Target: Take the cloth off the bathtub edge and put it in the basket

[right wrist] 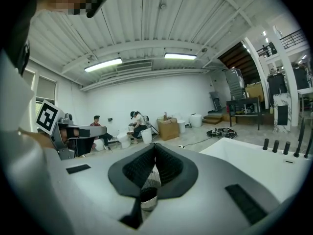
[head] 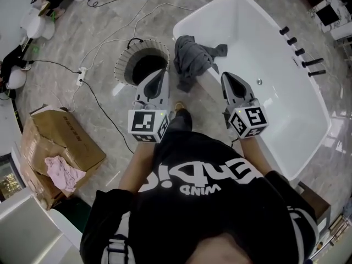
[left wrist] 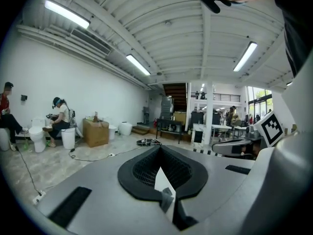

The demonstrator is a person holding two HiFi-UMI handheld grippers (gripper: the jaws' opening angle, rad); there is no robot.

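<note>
Grey cloth (head: 191,58) draped over the bathtub (head: 286,98) rim, long axis crossing that rim, one end pointing into the tub, the other hanging outside, basket (head: 124,65) just beside the bathtub, left gripper (head: 160,73) and right gripper (head: 226,77) closed, empty.

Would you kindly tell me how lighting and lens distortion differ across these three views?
Head view: even light, the white bathtub bright, the cloth dark on its edge. Left gripper view: heavy fisheye, black corners, glaring ceiling lights. Right gripper view: same fisheye, same dark corners.
</note>
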